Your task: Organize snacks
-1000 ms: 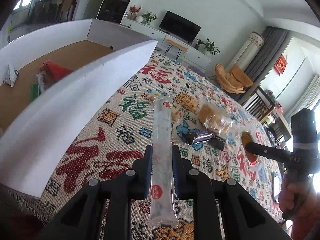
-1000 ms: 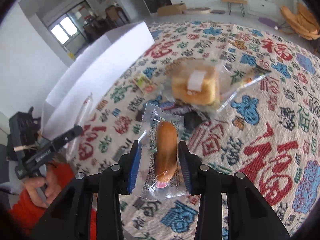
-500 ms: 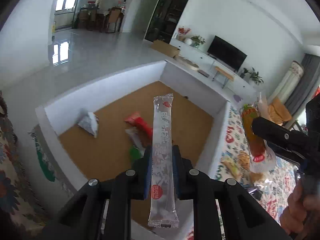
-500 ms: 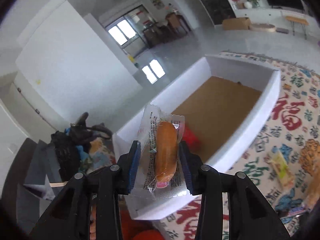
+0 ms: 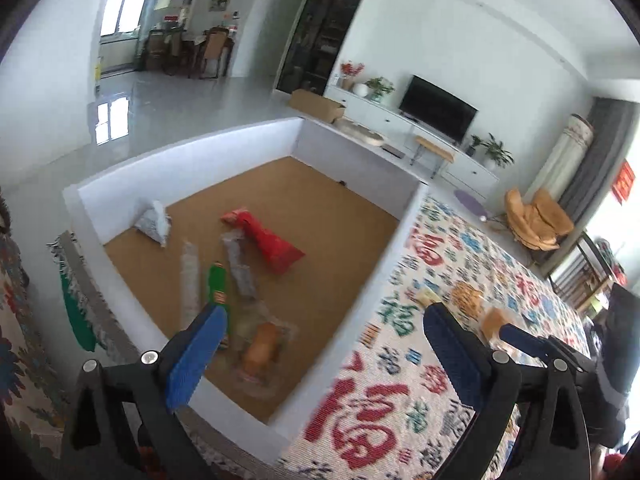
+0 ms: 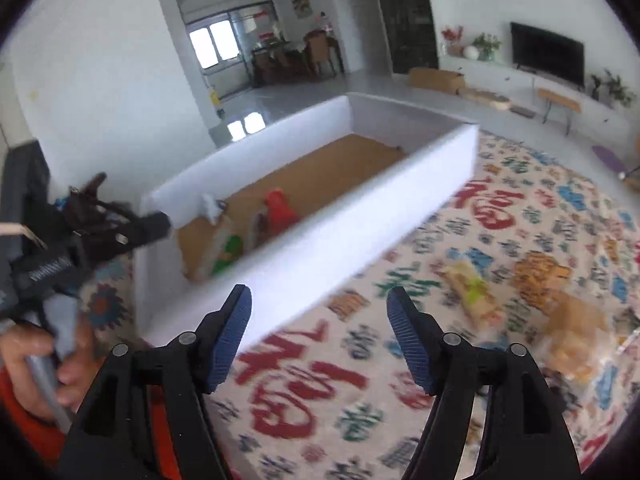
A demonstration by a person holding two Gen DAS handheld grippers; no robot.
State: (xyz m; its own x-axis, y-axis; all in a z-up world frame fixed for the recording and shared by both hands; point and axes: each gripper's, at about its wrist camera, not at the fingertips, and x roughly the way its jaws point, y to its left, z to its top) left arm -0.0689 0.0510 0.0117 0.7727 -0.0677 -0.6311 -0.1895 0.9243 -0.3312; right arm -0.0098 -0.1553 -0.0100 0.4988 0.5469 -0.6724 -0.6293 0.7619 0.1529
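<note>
A patterned rug [image 5: 460,360] covers the floor, and on it sits a white-walled box [image 5: 400,240] with a brown bottom, holding a red packet [image 5: 272,240], a clear stick pack [image 5: 190,276], a green packet [image 5: 217,284], a silvery pouch [image 5: 154,224] and a wrapped sausage [image 5: 262,350] near its front wall. More snacks [image 6: 476,292] lie blurred on the rug right of the box. The left gripper [image 5: 320,344] hangs over the box's near corner and the right gripper [image 6: 320,332] over the rug just outside its wall, both with jaws wide apart and nothing between them.
</note>
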